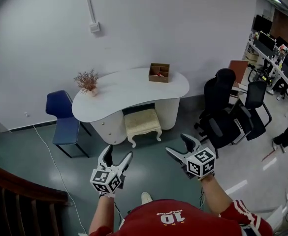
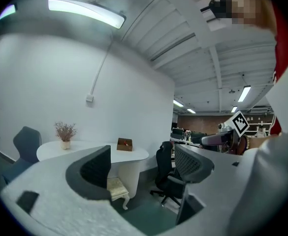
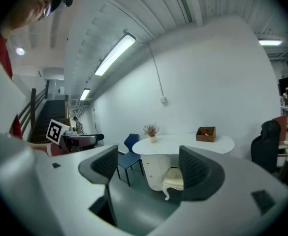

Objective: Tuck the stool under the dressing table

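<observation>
Cream cushioned stool (image 1: 143,126) sits partway under the white dressing table's tabletop (image 1: 129,90), front end still poking out. Both the left gripper (image 1: 118,152) and right gripper (image 1: 177,144) hang well short of it, fingers spread wide and holding nothing. Green floor (image 1: 151,159) lies between. Blue chair (image 1: 62,117) on the left, black office chairs (image 1: 227,114) on the right.

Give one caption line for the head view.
Left gripper and right gripper, both open, face the dressing table with the stool partly beneath.
</observation>
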`<act>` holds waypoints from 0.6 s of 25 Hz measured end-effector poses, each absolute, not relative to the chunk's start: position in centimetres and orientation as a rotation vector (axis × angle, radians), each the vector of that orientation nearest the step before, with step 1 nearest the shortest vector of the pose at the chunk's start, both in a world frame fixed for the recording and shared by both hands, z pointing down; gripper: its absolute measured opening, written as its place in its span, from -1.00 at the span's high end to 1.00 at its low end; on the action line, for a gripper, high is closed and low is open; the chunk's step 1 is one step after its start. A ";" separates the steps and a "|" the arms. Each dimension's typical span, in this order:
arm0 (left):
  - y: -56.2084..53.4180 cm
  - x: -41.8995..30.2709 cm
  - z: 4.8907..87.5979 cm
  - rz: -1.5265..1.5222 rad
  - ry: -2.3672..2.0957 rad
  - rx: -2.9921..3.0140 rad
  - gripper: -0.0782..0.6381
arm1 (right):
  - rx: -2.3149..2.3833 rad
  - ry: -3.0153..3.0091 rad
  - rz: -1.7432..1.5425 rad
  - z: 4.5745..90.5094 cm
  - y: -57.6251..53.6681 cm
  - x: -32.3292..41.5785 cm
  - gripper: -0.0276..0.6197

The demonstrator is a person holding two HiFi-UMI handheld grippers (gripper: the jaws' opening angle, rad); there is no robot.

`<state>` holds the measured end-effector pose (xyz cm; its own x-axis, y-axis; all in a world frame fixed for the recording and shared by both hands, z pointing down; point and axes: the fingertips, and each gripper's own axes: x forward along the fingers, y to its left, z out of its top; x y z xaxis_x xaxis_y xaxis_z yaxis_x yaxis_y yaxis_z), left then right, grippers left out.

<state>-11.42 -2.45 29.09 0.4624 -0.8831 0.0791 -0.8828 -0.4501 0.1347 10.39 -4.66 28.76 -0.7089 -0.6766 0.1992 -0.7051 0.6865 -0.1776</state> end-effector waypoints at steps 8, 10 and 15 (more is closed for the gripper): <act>2.8 -10.1 20.4 -0.124 -1.718 2.616 -0.34 | 1.198 -2.919 0.208 21.7 -1.3 14.5 -0.24; 3.7 -10.6 18.4 -0.139 -1.762 2.621 -0.34 | 1.208 -2.961 0.196 20.0 -1.3 14.7 -0.24; 4.4 -12.8 15.8 -0.199 -1.808 2.636 -0.26 | 1.223 -2.990 0.128 17.2 -0.7 14.2 -0.24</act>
<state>-12.80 4.42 15.79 0.3555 -0.9246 -0.1367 -0.9322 -0.3613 0.0197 14.20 -0.71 17.16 -0.7103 -0.7018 -0.0548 -0.6945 0.7113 -0.1078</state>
